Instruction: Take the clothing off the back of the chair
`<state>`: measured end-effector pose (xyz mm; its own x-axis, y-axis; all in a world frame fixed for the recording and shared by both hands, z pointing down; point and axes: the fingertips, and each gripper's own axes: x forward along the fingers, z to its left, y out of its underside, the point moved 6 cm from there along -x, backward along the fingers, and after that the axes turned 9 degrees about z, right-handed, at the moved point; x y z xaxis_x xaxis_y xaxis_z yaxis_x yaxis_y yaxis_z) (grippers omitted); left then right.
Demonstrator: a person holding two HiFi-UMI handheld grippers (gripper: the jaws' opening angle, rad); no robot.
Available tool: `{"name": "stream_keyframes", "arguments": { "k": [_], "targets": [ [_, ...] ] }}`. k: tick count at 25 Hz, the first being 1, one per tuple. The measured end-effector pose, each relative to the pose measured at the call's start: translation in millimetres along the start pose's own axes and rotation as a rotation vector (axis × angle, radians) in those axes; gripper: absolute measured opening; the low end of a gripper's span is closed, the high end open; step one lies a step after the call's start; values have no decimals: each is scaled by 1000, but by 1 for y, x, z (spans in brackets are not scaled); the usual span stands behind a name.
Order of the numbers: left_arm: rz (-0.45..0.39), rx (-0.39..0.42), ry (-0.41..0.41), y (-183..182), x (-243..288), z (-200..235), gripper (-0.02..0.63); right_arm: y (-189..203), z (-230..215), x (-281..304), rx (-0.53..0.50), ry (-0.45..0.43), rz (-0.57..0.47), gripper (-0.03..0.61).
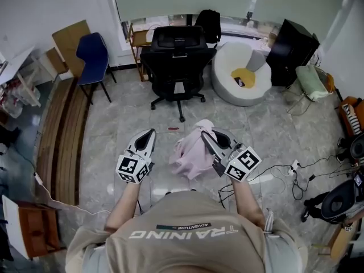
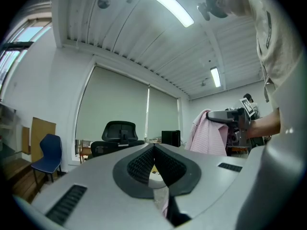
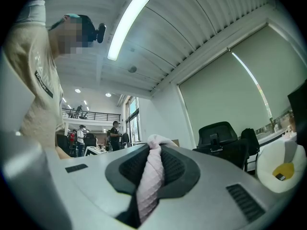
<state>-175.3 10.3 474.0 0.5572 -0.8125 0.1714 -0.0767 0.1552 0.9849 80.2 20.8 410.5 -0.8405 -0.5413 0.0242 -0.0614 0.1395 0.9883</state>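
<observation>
The pink clothing (image 1: 190, 152) hangs in the air in front of the person, pinched between the jaws of the right gripper (image 1: 208, 136) and well apart from the black office chair (image 1: 176, 56). The left gripper (image 1: 149, 135) hangs just beside the clothing, its jaws pressed together on nothing.

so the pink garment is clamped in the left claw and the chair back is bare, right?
Not quite. It is the right claw that is clamped on the pink garment, as the right gripper view shows. The left claw is shut with nothing in it. The chair back is bare, as you said.
</observation>
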Motion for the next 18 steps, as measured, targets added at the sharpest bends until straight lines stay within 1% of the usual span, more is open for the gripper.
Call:
{"name": "stream_keyframes", "arguments": {
  "k": [11, 18],
  "targets": [
    [-19, 7, 2, -8, 8, -2, 12, 2, -8, 4, -15, 26, 23, 66],
    [-18, 7, 15, -7, 19, -10, 12, 6, -10, -2, -8, 30, 22, 66]
  ]
}}
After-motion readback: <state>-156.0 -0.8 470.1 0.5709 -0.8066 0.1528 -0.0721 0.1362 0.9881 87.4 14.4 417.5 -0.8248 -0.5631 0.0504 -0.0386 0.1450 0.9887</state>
